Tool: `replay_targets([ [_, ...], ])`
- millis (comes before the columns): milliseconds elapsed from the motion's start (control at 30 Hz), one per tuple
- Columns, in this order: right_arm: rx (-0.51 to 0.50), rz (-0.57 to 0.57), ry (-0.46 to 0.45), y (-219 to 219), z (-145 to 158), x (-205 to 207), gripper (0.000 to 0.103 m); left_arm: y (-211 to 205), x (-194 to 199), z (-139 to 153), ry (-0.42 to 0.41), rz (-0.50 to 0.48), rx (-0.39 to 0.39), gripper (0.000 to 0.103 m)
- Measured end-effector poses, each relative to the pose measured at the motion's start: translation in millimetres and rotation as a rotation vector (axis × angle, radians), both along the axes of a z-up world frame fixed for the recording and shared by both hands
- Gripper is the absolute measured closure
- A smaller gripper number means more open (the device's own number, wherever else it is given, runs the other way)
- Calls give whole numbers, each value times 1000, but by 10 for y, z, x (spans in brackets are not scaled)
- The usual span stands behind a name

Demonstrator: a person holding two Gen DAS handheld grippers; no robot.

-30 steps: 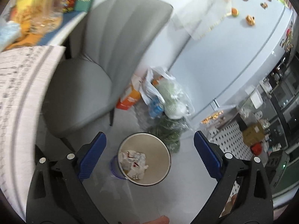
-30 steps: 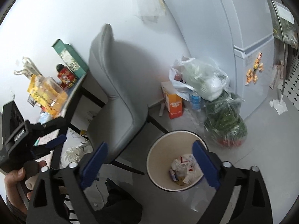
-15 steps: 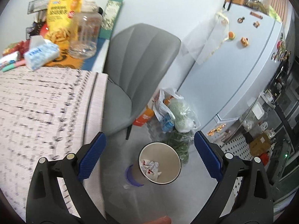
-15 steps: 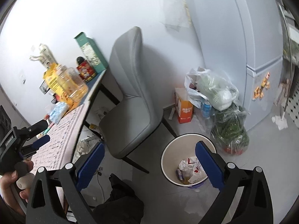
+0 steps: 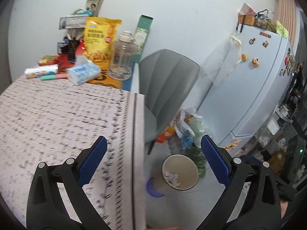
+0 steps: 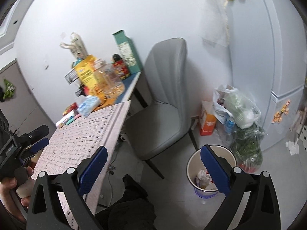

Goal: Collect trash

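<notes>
A round waste bin (image 5: 180, 172) stands on the floor beside the table, with crumpled paper trash (image 5: 172, 178) inside; it also shows in the right wrist view (image 6: 193, 164) behind one finger. My left gripper (image 5: 153, 161) is open and empty, over the table's right edge and above the bin. My right gripper (image 6: 153, 168) is open and empty, held above the floor between table and bin. The left gripper also shows in the right wrist view (image 6: 32, 140), held in a hand over the table.
A table with a patterned cloth (image 5: 57, 118) carries a snack bag (image 5: 99, 38), a clear jar (image 5: 121, 57) and a tissue pack (image 5: 83, 72) at its far end. A grey chair (image 6: 163, 95), bags of produce (image 6: 243, 126) and a fridge (image 5: 255, 80) stand near the bin.
Both grippers have risen and tilted up away from the bin. The tabletop and its far items have come into view. The bin looks smaller and lower in both views.
</notes>
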State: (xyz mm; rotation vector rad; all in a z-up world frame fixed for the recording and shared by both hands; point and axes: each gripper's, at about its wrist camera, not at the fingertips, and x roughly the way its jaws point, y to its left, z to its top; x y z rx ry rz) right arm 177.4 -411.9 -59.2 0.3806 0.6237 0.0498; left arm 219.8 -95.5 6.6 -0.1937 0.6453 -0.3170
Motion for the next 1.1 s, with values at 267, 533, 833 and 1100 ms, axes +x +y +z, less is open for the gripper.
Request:
replay_targets([
  [267, -22, 89, -26, 430, 176, -226, 8, 344, -474, 108, -36, 80, 23, 6],
  [533, -56, 173, -47, 738, 221, -412, 8, 561, -883, 98, -49, 133, 53, 6],
  [833, -52, 243, -70, 967, 267, -579, 8, 796, -1217, 91, -50, 198, 73, 6],
  [1100, -91, 294, -75, 1166, 250, -630, 8, 910, -1335, 106, -63, 237, 80, 6],
])
